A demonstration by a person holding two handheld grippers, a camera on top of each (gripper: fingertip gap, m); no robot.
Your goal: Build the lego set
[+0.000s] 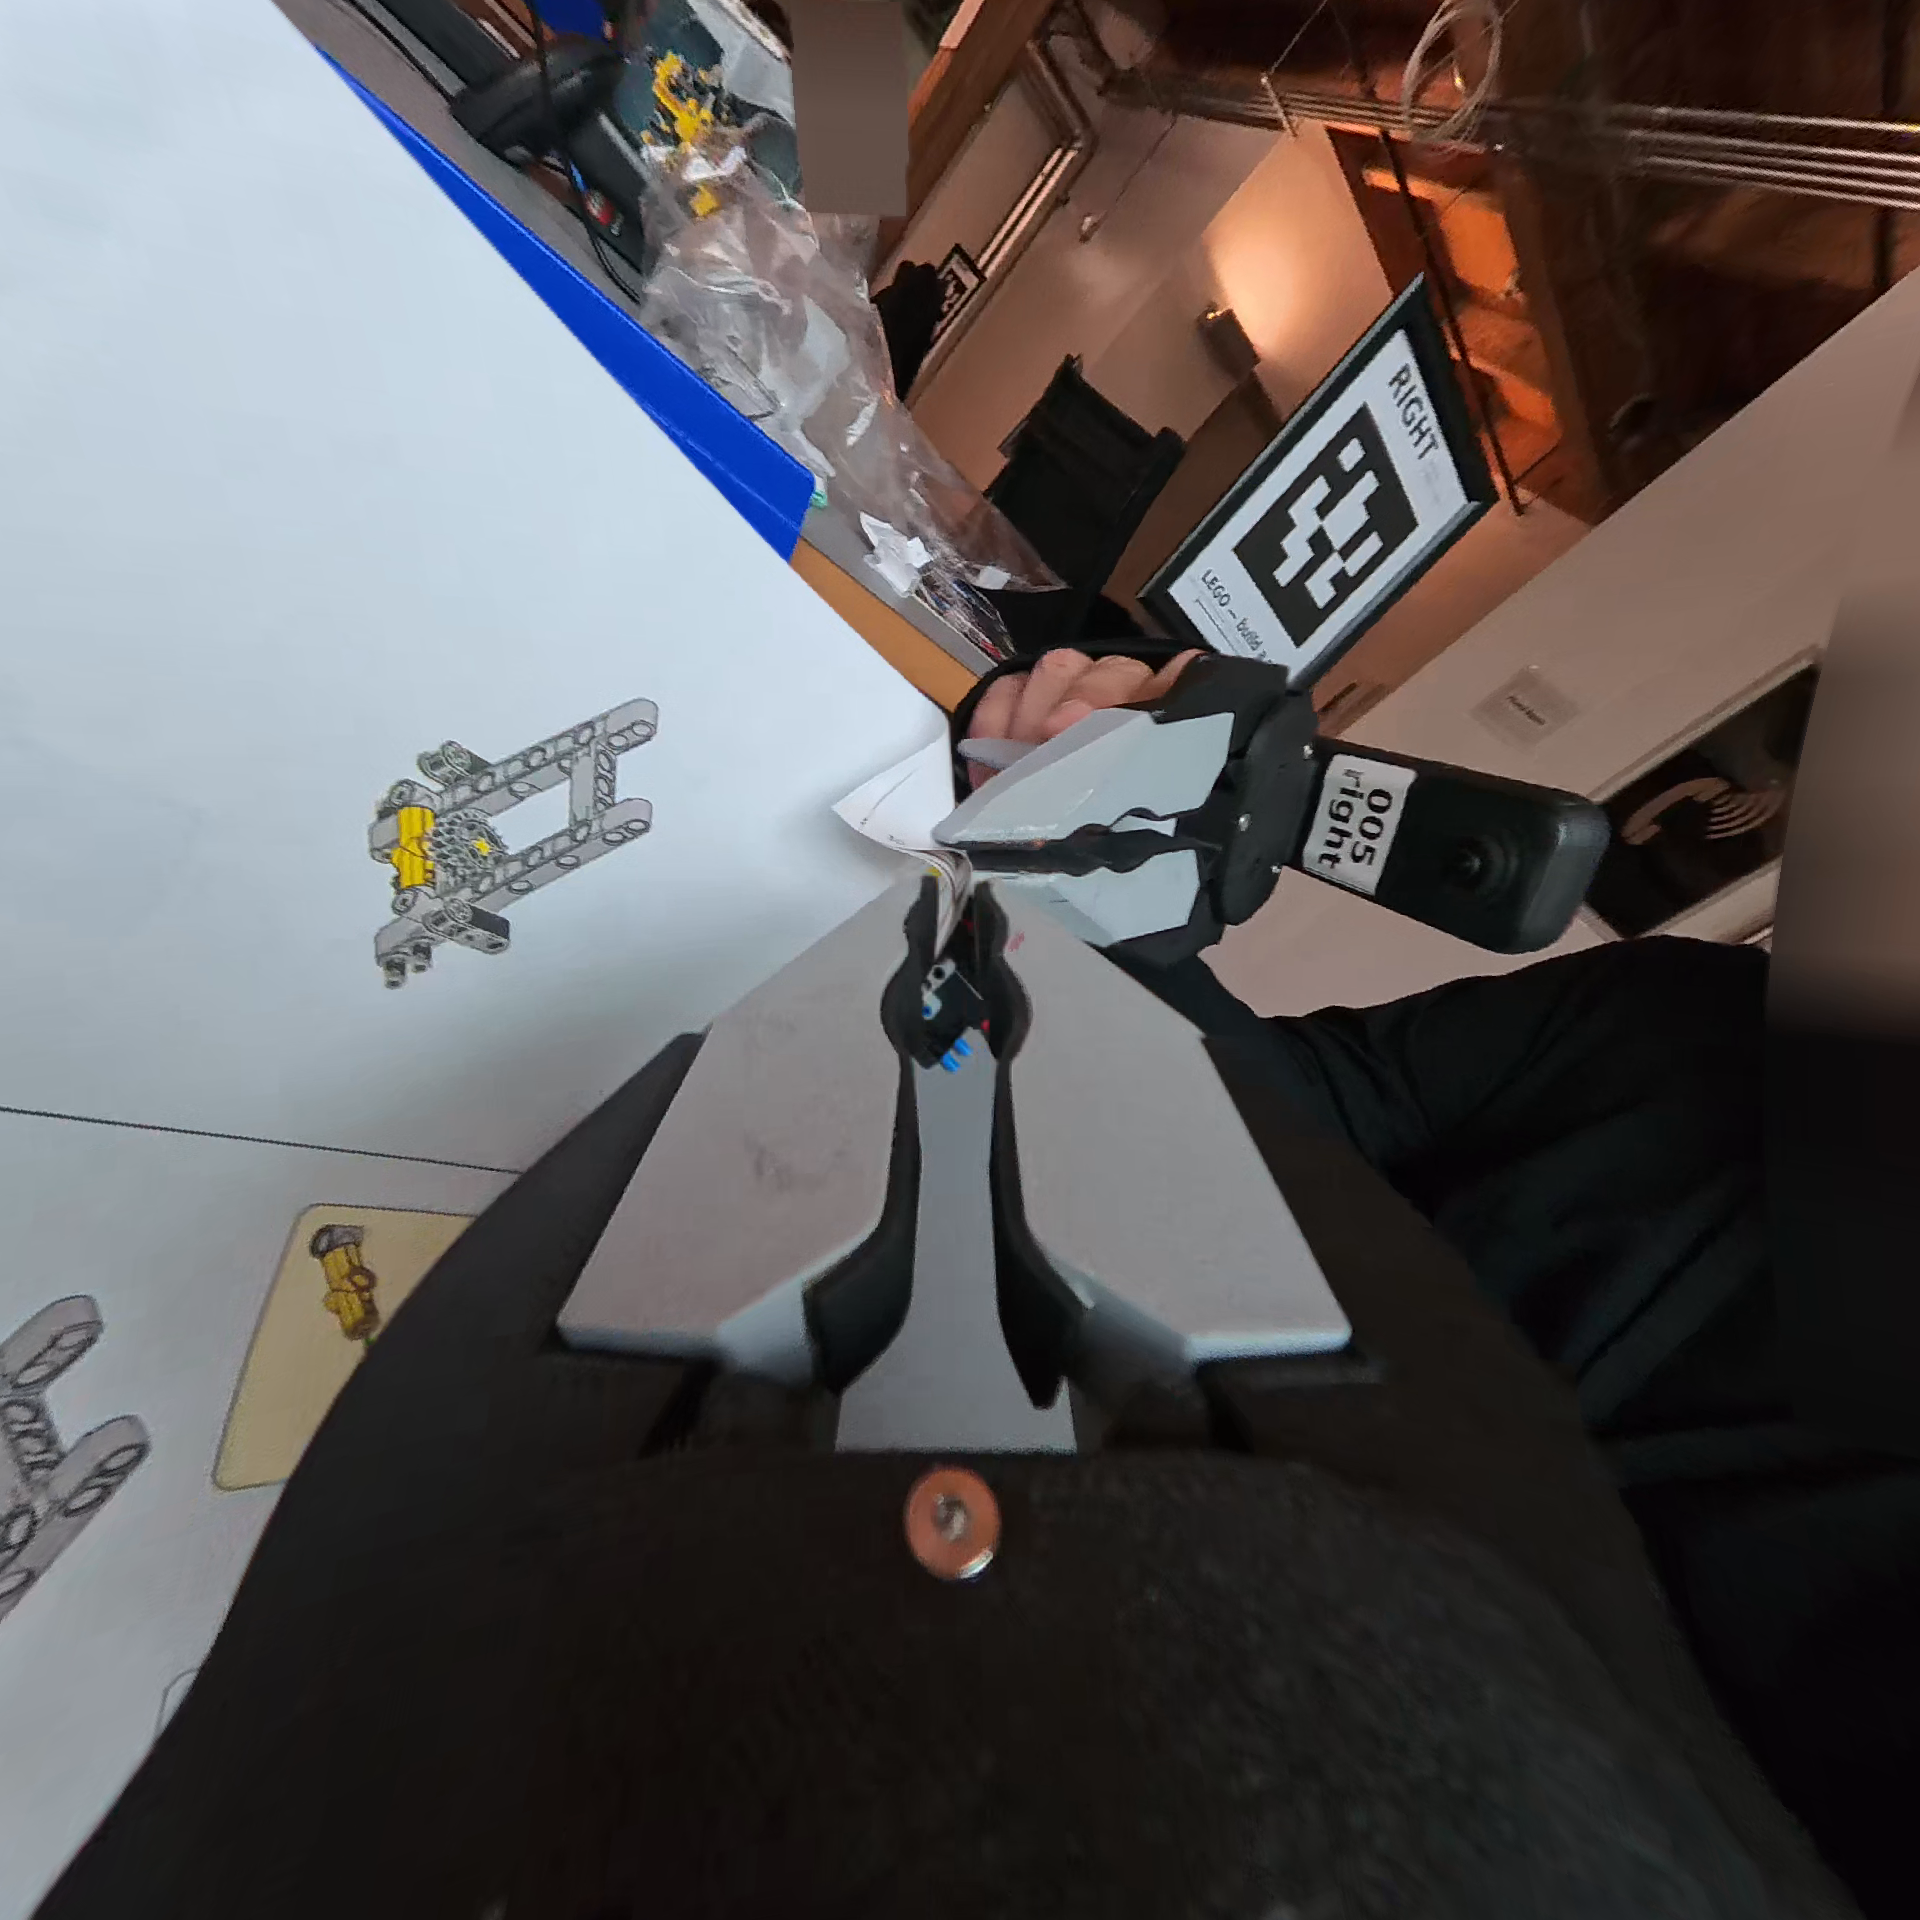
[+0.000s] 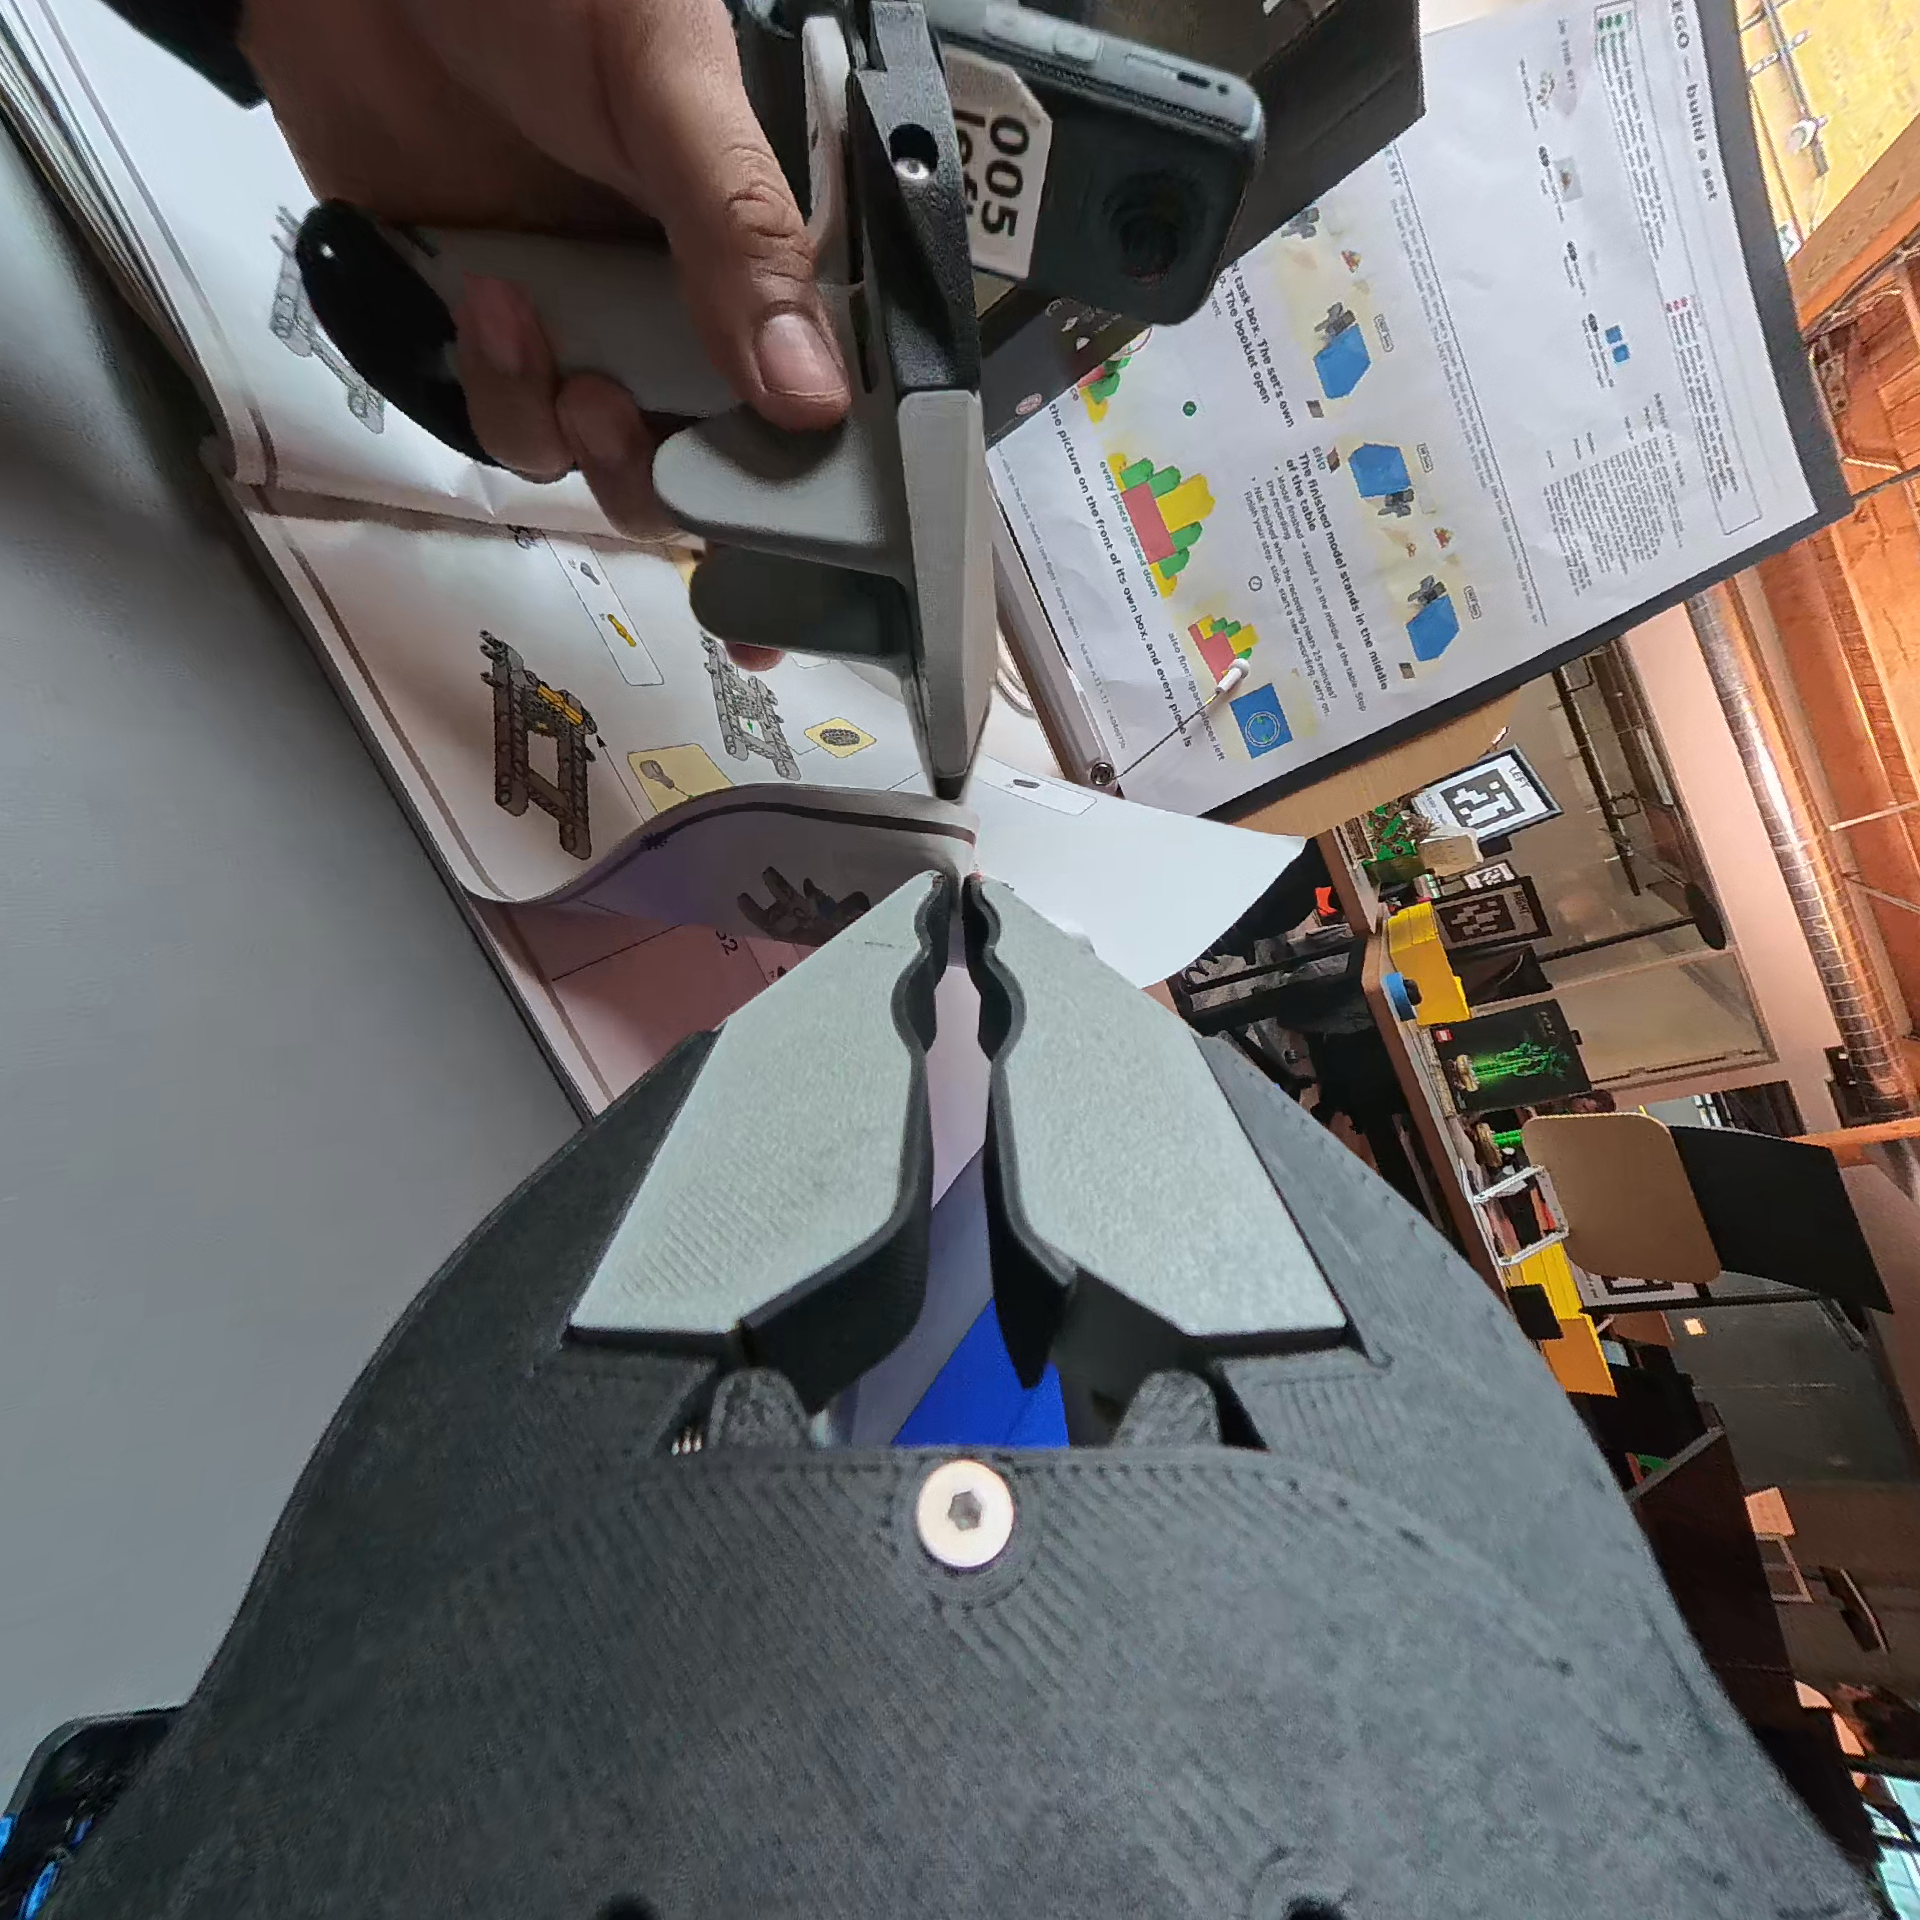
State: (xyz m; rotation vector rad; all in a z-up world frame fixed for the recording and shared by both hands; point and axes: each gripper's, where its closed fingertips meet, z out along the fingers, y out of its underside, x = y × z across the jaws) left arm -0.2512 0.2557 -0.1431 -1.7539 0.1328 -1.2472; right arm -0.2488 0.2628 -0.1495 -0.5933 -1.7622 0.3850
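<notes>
White booklet pages [image 2: 436, 665] with printed drawings of grey and yellow assemblies lie spread on the grey counter [image 2: 156, 935], and both grippers meet at the edge of a lifted leaf [image 2: 810, 831]. The right gripper [image 2: 958, 891] has its 2 fingers pressed nearly together, their tips nipping the curled edge of that leaf. In the left wrist view the same right gripper [image 1: 971, 847] is seen from the side, a hand [image 1: 1049, 691] around its handle, pinching the page corner.

The left gripper [image 1: 951, 904] is likewise closed to a thin slit on the paper edge; a small black piece with blue pins [image 1: 940, 1013] shows in the gap between its fingers, though whether they clamp it cannot be told. In the right wrist view the left gripper [image 2: 951, 790] comes down from above, held by a bare hand [image 2: 582, 208], its tip touching the top of the raised leaf.

Beyond the booklet a laminated instruction sheet [image 2: 1455, 416] stands propped. Clear plastic bags [image 1: 821, 395] lie on the far counter past a blue edge [image 1: 623, 353].
</notes>
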